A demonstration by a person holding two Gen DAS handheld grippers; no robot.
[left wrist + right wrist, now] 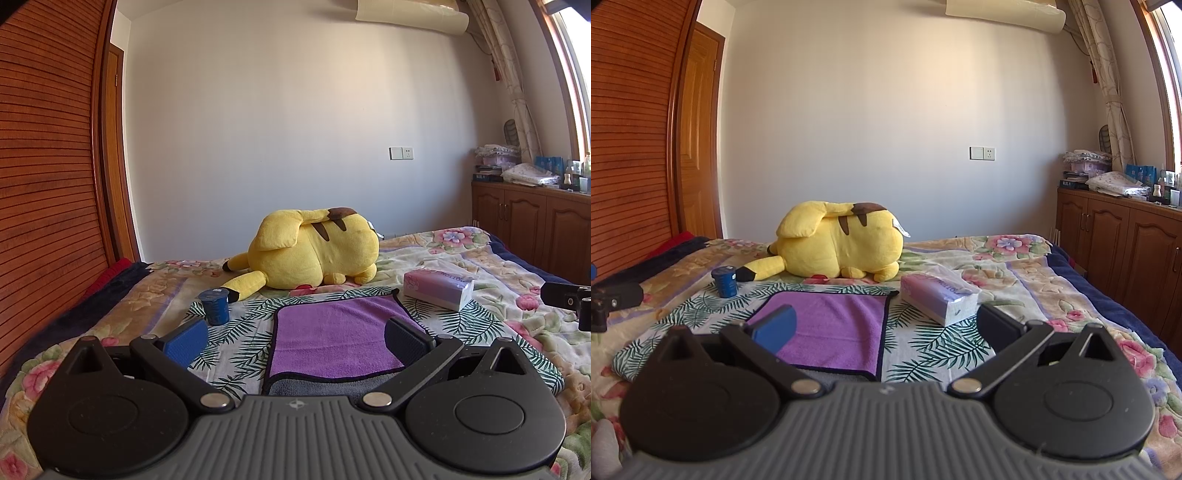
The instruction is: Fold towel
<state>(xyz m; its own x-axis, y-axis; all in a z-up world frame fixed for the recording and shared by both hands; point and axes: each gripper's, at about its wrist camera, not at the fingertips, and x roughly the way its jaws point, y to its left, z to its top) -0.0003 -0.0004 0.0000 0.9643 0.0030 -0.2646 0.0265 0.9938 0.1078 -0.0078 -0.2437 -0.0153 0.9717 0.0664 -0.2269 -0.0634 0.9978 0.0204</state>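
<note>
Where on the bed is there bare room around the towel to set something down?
Free: the leaf-print cloth right of the towel, below the tissue pack; also the strip left of the towel, below the blue cup. Crowded: behind the towel, where the plush toy, cup and tissues sit close.

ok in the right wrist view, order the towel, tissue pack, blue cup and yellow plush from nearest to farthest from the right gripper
1. Purple towel, just ahead of the right gripper, under its left finger.
2. Tissue pack, ahead to the right.
3. Blue cup, ahead on the left, slightly farther back than the tissues.
4. Yellow plush, behind them all.
</note>
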